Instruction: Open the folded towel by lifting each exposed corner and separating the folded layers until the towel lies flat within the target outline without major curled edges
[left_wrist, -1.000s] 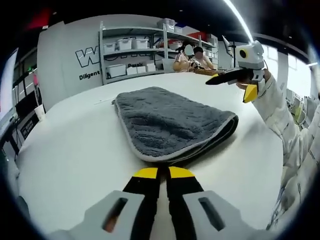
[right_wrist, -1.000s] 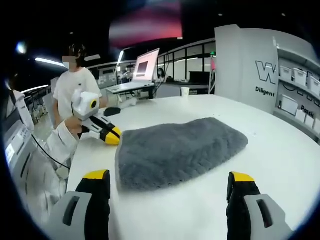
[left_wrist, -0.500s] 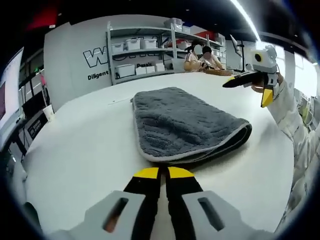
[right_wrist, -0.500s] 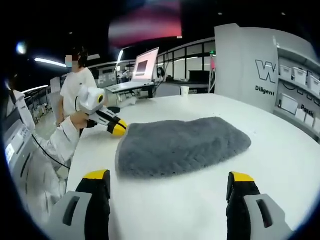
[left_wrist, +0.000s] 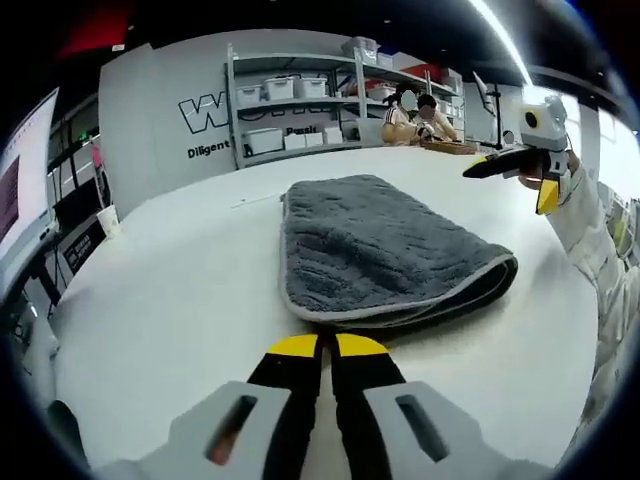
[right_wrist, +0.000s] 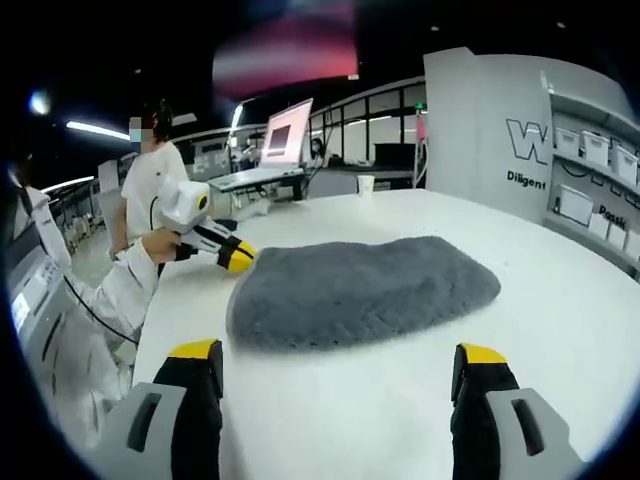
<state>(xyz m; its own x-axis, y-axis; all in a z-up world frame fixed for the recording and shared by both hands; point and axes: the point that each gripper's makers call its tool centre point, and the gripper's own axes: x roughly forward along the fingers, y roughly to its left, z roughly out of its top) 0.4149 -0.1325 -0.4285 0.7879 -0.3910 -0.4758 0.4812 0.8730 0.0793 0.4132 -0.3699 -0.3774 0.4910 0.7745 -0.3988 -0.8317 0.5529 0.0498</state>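
A grey folded towel (left_wrist: 385, 250) lies on the white table (left_wrist: 170, 300), its stacked layers showing along the near and right edges. My left gripper (left_wrist: 320, 346) is shut, its yellow tips just short of the towel's near edge with nothing visibly between them. In the right gripper view the towel (right_wrist: 365, 290) spreads across the middle, and the left gripper (right_wrist: 236, 257) points at its left end, held by a hand in a white sleeve. My right gripper (right_wrist: 337, 352) stands wide open in front of the towel, apart from it; it also hangs open above the table's far right (left_wrist: 515, 170).
Shelves with white bins (left_wrist: 290, 100) and seated people (left_wrist: 420, 110) stand behind the table. A paper cup (right_wrist: 368, 184) and an open laptop (right_wrist: 275, 150) sit at the far side. A person in a white shirt (right_wrist: 150, 180) stands beyond the left gripper.
The left gripper has moved up to the towel's end, still shut. The right gripper has stayed open and nearly still. The towel has not changed shape.
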